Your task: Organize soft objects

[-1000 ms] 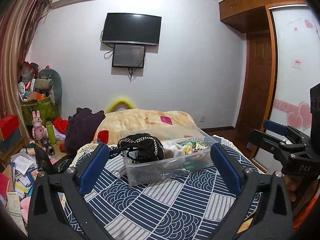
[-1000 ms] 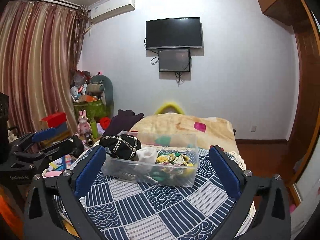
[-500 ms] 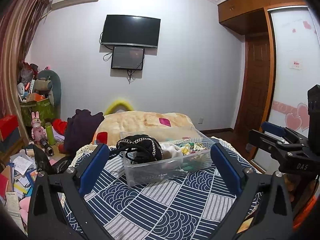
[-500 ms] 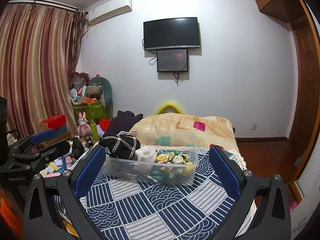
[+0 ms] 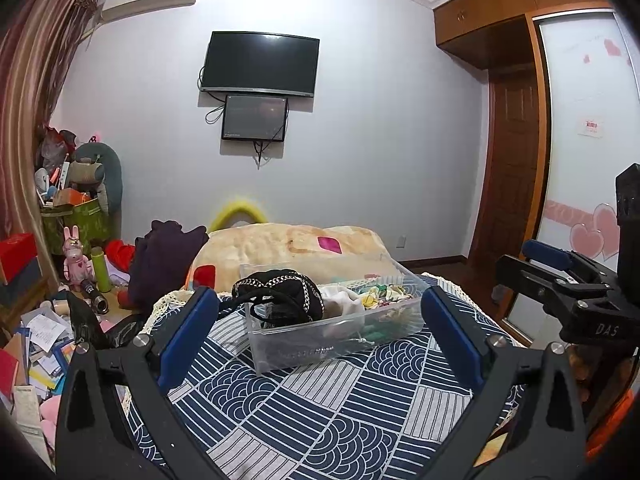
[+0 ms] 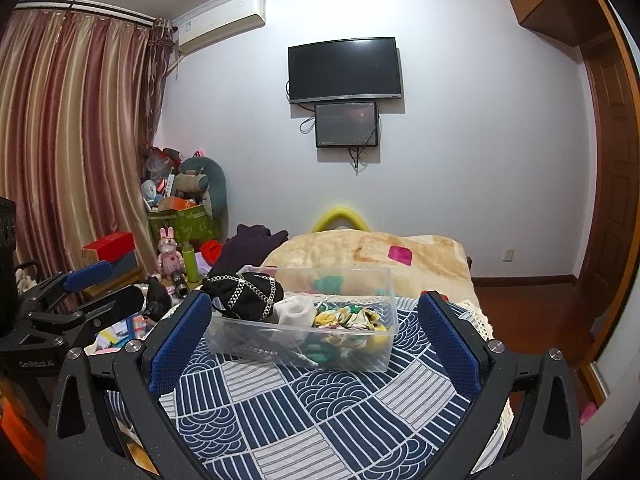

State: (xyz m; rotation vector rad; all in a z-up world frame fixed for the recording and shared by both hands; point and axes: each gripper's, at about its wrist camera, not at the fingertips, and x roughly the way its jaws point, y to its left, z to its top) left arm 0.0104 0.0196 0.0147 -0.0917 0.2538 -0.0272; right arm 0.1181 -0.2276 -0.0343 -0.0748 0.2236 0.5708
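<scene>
Left black plastic two-finger gripper (image 5: pixel 320 334): blue textured pads (image 5: pixel 188 334), silver screws at the finger joints, triangular cutouts in the frame. Right black plastic gripper (image 6: pixel 314 338): same build, with white "DAS" lettering on its body in the left wrist view; the left one reads "GenRobot.AI".

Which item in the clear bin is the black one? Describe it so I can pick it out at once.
On the blue patterned bedspread sits a clear plastic bin. At its left end, heaped above the rim, is the black bundle. Silver chain trim sets it apart from the white cloth and the colourful pieces beside it.
</scene>
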